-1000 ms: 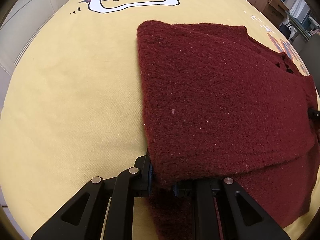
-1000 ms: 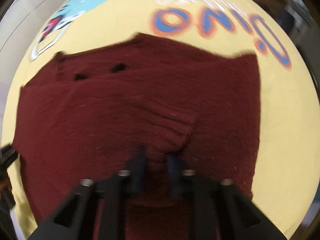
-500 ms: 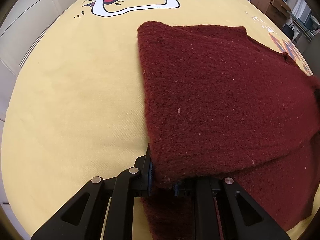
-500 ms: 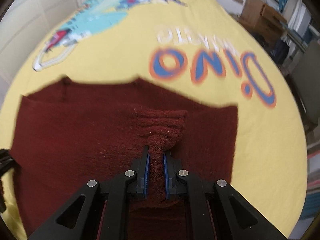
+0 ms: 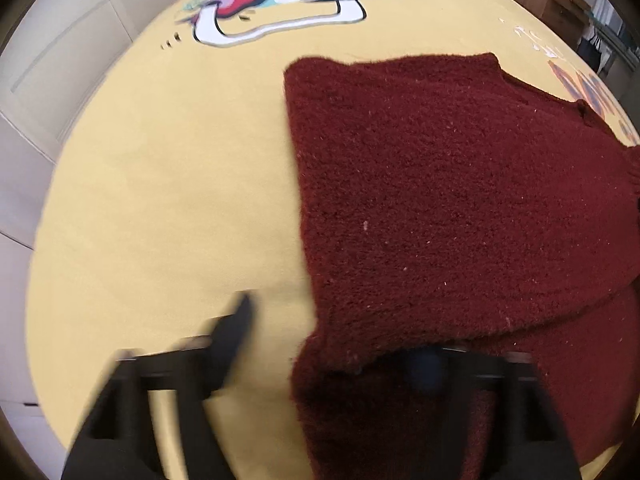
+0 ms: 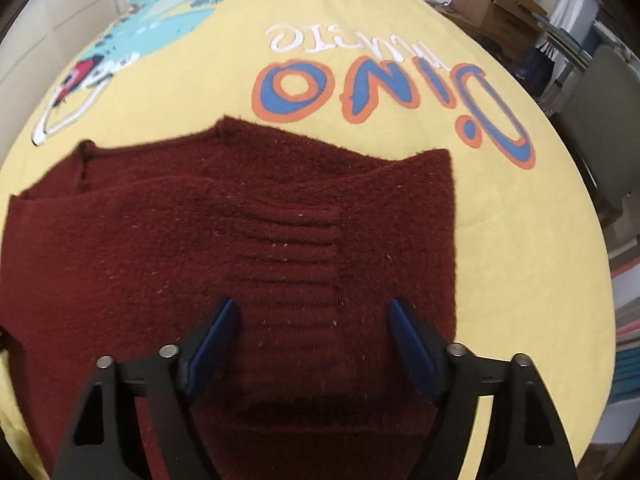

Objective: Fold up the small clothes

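Maroon knit sweater (image 6: 248,248), folded over on yellow bedspread (image 5: 168,200).
Left gripper (image 5: 336,344) and right gripper (image 6: 312,320) both spread, holding nothing; withdraw low without snagging the fold.

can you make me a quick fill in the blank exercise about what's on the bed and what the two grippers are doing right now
1. The fuzzy knitted sweater lying on the bed is dark ____.
2. The right gripper has its blue-padded fingers spread ____ over the ribbed cuff.
3. The yellow bedspread carries the big blue and orange word ____.
4. In the left wrist view, the left gripper is partly hidden under the sweater's ____.

Missing words: red; open; DINO; edge
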Demonstrator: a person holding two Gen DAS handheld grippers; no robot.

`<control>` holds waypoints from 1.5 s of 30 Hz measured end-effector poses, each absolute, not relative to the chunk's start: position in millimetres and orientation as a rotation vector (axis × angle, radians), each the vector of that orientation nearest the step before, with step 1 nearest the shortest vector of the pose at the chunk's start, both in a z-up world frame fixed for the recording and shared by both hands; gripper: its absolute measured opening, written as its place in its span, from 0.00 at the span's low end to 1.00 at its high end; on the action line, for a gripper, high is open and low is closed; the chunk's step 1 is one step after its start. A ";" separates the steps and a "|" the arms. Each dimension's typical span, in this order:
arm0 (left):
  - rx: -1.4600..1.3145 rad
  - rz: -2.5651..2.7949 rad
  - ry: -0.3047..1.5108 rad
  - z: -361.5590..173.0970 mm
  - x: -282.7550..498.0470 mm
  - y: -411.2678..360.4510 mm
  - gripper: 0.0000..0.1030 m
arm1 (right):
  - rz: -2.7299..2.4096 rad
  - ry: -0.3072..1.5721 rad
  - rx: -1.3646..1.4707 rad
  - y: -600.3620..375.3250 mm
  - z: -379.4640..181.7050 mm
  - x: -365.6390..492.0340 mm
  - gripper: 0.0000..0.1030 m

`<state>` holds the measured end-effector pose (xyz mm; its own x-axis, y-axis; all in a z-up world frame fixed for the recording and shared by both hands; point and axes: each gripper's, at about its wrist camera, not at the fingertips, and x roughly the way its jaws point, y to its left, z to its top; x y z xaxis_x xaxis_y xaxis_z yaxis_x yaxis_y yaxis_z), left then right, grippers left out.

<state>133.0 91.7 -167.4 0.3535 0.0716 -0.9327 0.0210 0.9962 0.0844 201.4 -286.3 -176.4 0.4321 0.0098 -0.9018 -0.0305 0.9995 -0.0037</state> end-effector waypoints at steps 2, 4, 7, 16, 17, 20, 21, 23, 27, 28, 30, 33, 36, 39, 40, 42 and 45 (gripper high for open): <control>0.081 0.037 1.201 -156.3 125.5 91.5 0.89 | 0.032 1.106 -0.041 -285.1 -168.6 193.3 0.79; 0.085 0.026 1.186 -141.0 114.8 88.0 0.97 | 0.031 1.067 -0.070 -282.3 -156.2 180.5 0.80; 0.083 -0.001 1.136 -113.0 102.4 79.3 0.99 | 0.061 1.018 -0.074 -274.4 -143.0 169.2 0.86; 0.087 -0.145 1.001 -81.9 138.4 3.7 0.99 | 0.130 0.929 -0.210 -221.0 -133.2 142.8 1.00; 0.079 -0.153 1.009 -86.8 142.7 3.1 0.99 | 0.137 0.936 -0.207 -215.4 -138.1 143.5 1.00; 0.096 -0.156 1.047 -120.5 161.9 -15.6 0.99 | 0.145 0.937 -0.197 -205.5 -154.6 146.5 1.00; 0.104 -0.150 1.063 -131.0 164.2 -18.8 0.99 | 0.144 0.942 -0.200 -202.5 -162.4 148.2 1.00; 0.112 -0.144 1.098 -153.4 165.7 -16.2 0.99 | 0.153 0.959 -0.192 -201.1 -177.8 153.9 1.00; 0.106 -0.123 1.117 -169.9 162.8 -2.1 0.99 | 0.144 1.007 -0.157 -210.1 -205.8 163.4 1.00; 0.102 -0.122 1.113 -169.3 161.7 3.9 0.99 | 0.142 1.006 -0.133 -218.2 -208.9 164.7 1.00; 0.095 -0.112 1.107 -169.2 160.0 18.1 0.99 | 0.139 1.005 -0.097 -230.7 -208.5 165.0 1.00; 0.096 -0.095 1.105 -170.8 157.8 37.0 0.99 | 0.089 1.020 -0.086 -252.2 -210.0 165.0 1.00; 0.047 -0.098 1.115 -170.4 154.6 49.9 0.99 | 0.103 1.046 0.038 -275.0 -217.1 163.5 1.00; 0.035 -0.099 1.105 -168.7 153.8 51.3 0.99 | 0.110 1.029 0.056 -279.7 -220.0 159.2 1.00; 0.039 -0.098 1.102 -168.7 153.6 50.7 0.99 | 0.109 1.018 0.054 -279.2 -220.9 157.5 1.00; 0.045 -0.097 1.098 -168.6 152.5 49.0 0.99 | 0.104 1.000 0.061 -278.7 -223.6 154.7 1.00; 0.043 -0.093 1.108 -166.6 151.9 47.7 0.99 | 0.105 0.992 0.074 -279.9 -224.8 152.4 1.00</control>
<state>151.9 47.7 -166.6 0.4426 -0.0531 -0.8951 0.0965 0.9953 -0.0114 152.4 -279.9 -224.8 0.5428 0.1221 -0.8310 -0.0543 0.9924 0.1104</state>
